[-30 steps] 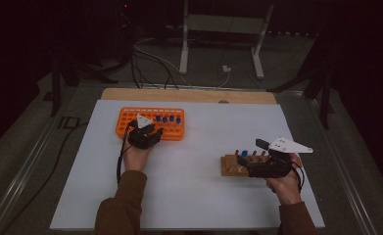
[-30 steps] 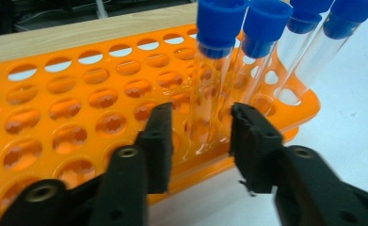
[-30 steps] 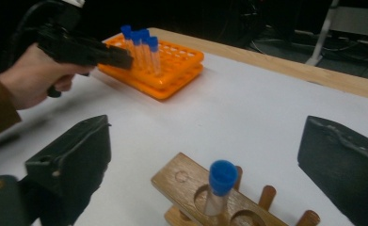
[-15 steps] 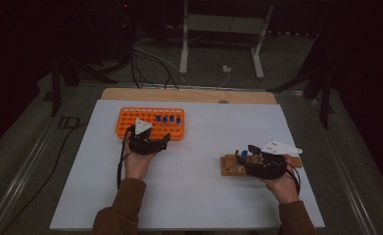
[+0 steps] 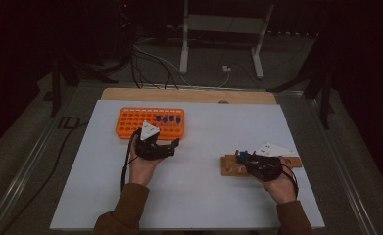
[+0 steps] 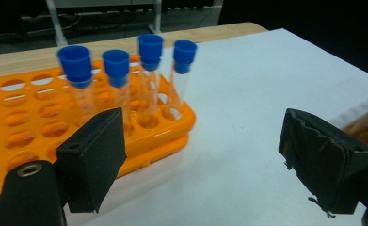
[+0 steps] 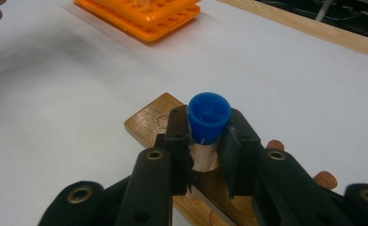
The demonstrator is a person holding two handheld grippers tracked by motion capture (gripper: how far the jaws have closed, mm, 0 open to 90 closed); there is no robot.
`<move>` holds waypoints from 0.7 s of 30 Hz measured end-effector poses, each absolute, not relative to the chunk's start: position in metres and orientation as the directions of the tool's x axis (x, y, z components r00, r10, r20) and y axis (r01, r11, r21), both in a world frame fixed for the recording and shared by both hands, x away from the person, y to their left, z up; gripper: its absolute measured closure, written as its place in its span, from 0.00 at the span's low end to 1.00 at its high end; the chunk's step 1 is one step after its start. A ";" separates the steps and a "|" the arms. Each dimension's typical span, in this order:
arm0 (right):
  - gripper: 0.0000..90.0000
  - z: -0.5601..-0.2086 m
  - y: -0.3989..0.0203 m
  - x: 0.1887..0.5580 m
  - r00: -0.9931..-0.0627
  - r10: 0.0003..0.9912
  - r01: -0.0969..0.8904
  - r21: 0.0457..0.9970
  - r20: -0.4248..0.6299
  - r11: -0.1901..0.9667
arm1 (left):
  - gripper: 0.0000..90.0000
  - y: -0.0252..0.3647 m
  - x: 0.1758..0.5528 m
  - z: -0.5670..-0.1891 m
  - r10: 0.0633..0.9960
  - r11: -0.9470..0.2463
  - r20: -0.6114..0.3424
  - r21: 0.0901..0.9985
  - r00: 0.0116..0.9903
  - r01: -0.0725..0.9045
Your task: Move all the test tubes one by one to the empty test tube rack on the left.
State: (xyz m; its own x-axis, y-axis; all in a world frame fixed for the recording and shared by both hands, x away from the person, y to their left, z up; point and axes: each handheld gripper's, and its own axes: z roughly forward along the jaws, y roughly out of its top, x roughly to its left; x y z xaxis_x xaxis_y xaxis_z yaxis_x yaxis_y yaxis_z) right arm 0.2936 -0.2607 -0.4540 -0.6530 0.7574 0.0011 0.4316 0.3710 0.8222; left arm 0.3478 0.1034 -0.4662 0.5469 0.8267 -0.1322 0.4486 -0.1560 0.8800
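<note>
Right gripper view, frame centre: my right gripper (image 7: 205,141), jaws just closing, clamps the blue-capped tube (image 7: 209,117) over the wooden block (image 7: 148,120); a tilted lift could jam it, while my left gripper (image 6: 210,160) hangs apart.

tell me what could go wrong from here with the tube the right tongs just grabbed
The right tongs, which have just been closing, pinch the clear blue-capped tube right under its cap while it stands in the brown wooden block. Pulling at a tilt could jam it or lift the block. The open left tongs sit near the capped tubes in the orange plastic rack and could knock them.
</note>
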 end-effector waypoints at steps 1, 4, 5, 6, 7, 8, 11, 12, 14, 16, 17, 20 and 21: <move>0.84 -0.454 -0.261 0.294 -0.653 0.758 0.431 0.823 0.000 0.371 | 0.18 0.102 0.347 -0.466 0.823 -0.158 -0.133 0.880 0.552 0.448; 0.84 -0.454 -0.260 0.294 -0.650 0.760 0.431 0.824 0.000 0.368 | 0.18 0.098 0.346 -0.465 0.815 -0.161 -0.135 0.881 0.563 0.445; 0.85 -0.454 -0.260 0.294 -0.649 0.761 0.430 0.824 -0.003 0.370 | 0.18 0.097 0.345 -0.465 0.812 -0.160 -0.139 0.882 0.567 0.444; 0.85 -0.454 -0.260 0.294 -0.646 0.763 0.428 0.825 -0.006 0.369 | 0.18 0.096 0.345 -0.464 0.808 -0.165 -0.136 0.882 0.574 0.441; 0.85 -0.454 -0.260 0.294 -0.644 0.765 0.427 0.825 -0.009 0.369 | 0.18 0.094 0.344 -0.464 0.805 -0.166 -0.136 0.883 0.578 0.439; 0.85 -0.454 -0.260 0.294 -0.641 0.767 0.427 0.825 -0.012 0.370 | 0.18 0.093 0.343 -0.464 0.802 -0.165 -0.138 0.884 0.581 0.438; 0.85 -0.450 -0.261 0.293 -0.636 0.772 0.430 0.830 -0.002 0.356 | 0.18 0.090 0.341 -0.462 0.793 -0.171 -0.137 0.885 0.594 0.432; 0.85 -0.449 -0.262 0.293 -0.634 0.773 0.427 0.832 -0.003 0.354 | 0.18 0.089 0.341 -0.462 0.790 -0.176 -0.134 0.885 0.598 0.431; 0.85 -0.446 -0.262 0.292 -0.630 0.776 0.426 0.836 0.000 0.346 | 0.18 0.086 0.339 -0.461 0.783 -0.182 -0.132 0.886 0.608 0.427; 0.85 -0.444 -0.263 0.292 -0.632 0.775 0.428 0.840 0.014 0.334 | 0.18 0.084 0.337 -0.460 0.777 -0.184 -0.133 0.887 0.615 0.424; 0.85 -0.443 -0.263 0.292 -0.633 0.774 0.429 0.842 0.023 0.326 | 0.18 0.082 0.337 -0.459 0.773 -0.187 -0.131 0.887 0.621 0.421; 0.85 -0.439 -0.264 0.292 -0.626 0.779 0.429 0.845 0.023 0.320 | 0.18 0.077 0.334 -0.457 0.760 -0.193 -0.129 0.891 0.637 0.410; 0.85 -0.438 -0.264 0.292 -0.625 0.781 0.426 0.847 0.020 0.319 | 0.18 0.075 0.333 -0.456 0.754 -0.198 -0.126 0.892 0.645 0.406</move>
